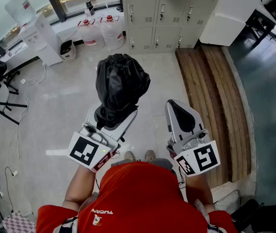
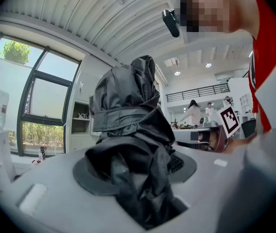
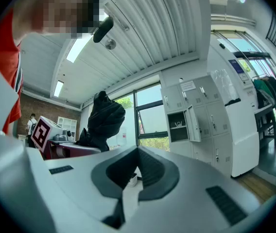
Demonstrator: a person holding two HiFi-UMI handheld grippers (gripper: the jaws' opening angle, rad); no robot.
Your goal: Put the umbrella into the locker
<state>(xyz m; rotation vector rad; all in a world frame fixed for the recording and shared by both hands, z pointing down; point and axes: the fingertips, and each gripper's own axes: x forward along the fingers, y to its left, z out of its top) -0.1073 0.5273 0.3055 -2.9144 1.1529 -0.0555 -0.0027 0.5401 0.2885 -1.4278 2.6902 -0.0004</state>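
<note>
A black folded umbrella (image 1: 121, 84) stands up out of my left gripper (image 1: 111, 118), whose jaws are shut on its lower end. In the left gripper view the umbrella (image 2: 128, 130) fills the middle, its crumpled fabric pinched in the left gripper (image 2: 138, 178). My right gripper (image 1: 179, 111) is level beside it, shut with nothing held; its right gripper view shows the right gripper (image 3: 138, 152) with its tips touching and the umbrella (image 3: 104, 120) off to the left. Grey lockers (image 1: 162, 13) line the far wall. One locker (image 3: 179, 125) stands open with its door (image 3: 195, 123) swung out.
A wooden slatted platform (image 1: 220, 101) runs along the right. Water jugs (image 1: 111, 30) and a white water dispenser (image 1: 41, 38) stand by the windows at the far left. A tall white machine (image 1: 228, 11) sits right of the lockers. Cables (image 1: 21, 110) trail on the floor at the left.
</note>
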